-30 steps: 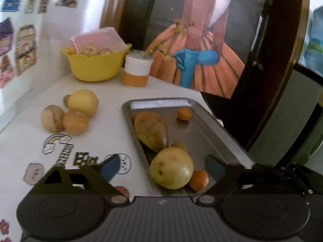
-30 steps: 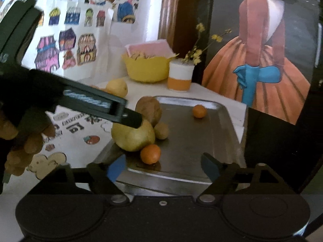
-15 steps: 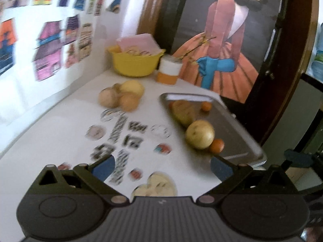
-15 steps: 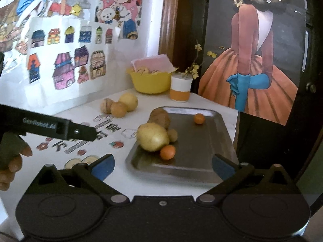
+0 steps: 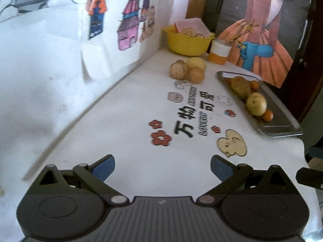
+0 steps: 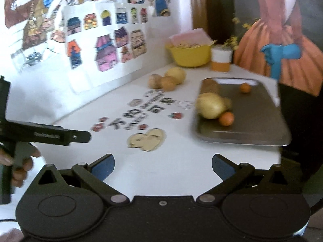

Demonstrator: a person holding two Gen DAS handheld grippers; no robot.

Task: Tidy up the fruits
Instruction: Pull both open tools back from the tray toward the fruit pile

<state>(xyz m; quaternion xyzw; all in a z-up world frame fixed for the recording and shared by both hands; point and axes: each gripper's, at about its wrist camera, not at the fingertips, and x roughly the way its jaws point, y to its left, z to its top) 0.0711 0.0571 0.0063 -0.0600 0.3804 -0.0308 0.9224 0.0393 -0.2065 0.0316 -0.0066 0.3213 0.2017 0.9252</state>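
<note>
A grey metal tray (image 5: 282,119) (image 6: 254,121) lies on the right of the white table. It holds a yellow-green round fruit (image 5: 256,103) (image 6: 211,105), a brown elongated fruit (image 5: 240,84) (image 6: 210,85) and two small oranges (image 5: 267,115) (image 6: 226,118), one far back (image 6: 245,88). Three loose fruits (image 5: 187,69) (image 6: 167,78) cluster on the table left of the tray. My left gripper (image 5: 162,168) is open and empty, well short of the fruit. My right gripper (image 6: 162,167) is open and empty too.
A yellow bowl (image 5: 188,40) (image 6: 189,53) and a white-and-orange cup (image 5: 220,53) (image 6: 221,59) stand at the back. Drawings cover the left wall (image 5: 129,26). Stickers mark the tabletop (image 5: 187,117). The left gripper body (image 6: 50,136) and a hand (image 6: 18,167) show in the right wrist view.
Both grippers have drawn back from the tray toward the table's near end. The tray and fruit now appear farther away. Both stay open and empty.
</note>
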